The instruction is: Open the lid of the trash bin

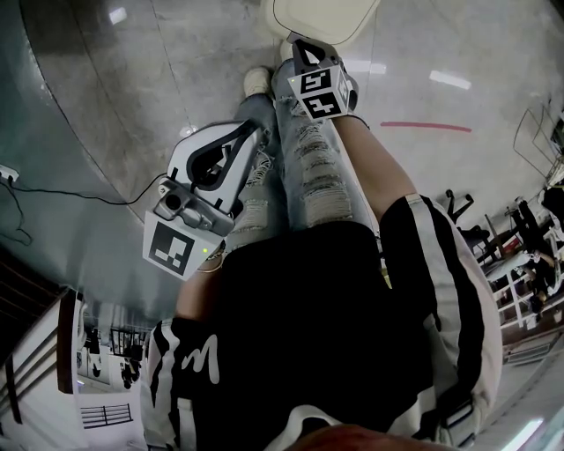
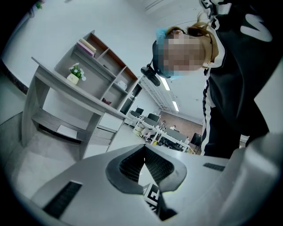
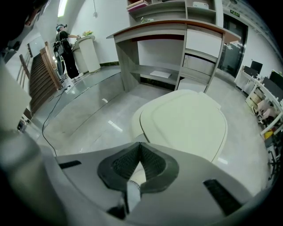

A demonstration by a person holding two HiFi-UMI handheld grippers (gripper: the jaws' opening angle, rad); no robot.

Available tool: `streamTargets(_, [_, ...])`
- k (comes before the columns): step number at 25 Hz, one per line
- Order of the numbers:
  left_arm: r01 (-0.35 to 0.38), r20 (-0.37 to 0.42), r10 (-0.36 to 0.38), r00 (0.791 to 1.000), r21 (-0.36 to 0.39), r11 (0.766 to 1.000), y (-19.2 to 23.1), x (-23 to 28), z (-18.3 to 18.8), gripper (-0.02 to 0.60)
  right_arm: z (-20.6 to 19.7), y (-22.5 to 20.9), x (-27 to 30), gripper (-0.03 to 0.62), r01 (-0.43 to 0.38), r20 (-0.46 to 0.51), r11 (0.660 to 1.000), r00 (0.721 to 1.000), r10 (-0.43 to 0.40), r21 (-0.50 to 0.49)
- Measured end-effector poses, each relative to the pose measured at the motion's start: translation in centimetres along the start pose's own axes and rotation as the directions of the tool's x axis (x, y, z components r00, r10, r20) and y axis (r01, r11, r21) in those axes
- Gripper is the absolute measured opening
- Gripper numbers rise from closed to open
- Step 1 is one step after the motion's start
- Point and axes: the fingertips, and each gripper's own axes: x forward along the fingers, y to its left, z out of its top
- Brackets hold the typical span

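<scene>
The lid (image 3: pixel 183 121) lies shut on the bin (image 1: pixel 322 16), which stands on the grey floor (image 1: pixel 132 106) just ahead of our shoe (image 1: pixel 257 81), with a desk (image 3: pixel 177 31) beyond it. We hold the right gripper (image 3: pixel 140 145) low over our jeans (image 1: pixel 304 167), aimed at the lid's near edge. Its jaws are together, tips meeting with nothing between them, and we cannot tell whether they touch the lid. The left gripper (image 2: pixel 144 147) hangs beside our left thigh, well apart from the bin and tilted up toward our jacket (image 2: pixel 239 66). Its jaws are likewise together and empty.
</scene>
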Motion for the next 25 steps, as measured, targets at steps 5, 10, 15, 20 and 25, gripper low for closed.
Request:
streamTargets(5, [0.008,0.007,-0.008,1.000,0.002,1.000,-0.2,0.3,0.4,0.005,0.0,0.2,0.0,0.012,0.029,0.001,1.000,1.000,-0.029,-0.006])
streamTargets(10, [0.022,0.006,-0.022,1.000,0.001,1.000,-0.3,0.8,0.7,0.006,0.1,0.0,0.0,0.012,0.071,0.002,0.997,0.997,-0.071,-0.026])
streamTargets(15, [0.034,0.003,-0.034,0.999,-0.003,0.999,-0.5,0.9,0.3,0.005,-0.4,0.3,0.2,0.012,0.106,-0.001,0.992,0.994,-0.106,-0.062])
streamTargets(20, [0.040,0.005,-0.040,0.999,-0.003,0.999,-0.6,1.2,0.7,0.006,-0.2,0.2,0.2,0.011,0.173,-0.006,0.984,0.985,-0.173,-0.032])
streamTargets(25, [0.042,0.002,-0.042,0.999,0.004,0.999,-0.5,1.3,0.8,0.005,-0.3,0.0,0.4,0.011,0.165,-0.023,0.986,0.986,-0.164,0.010])
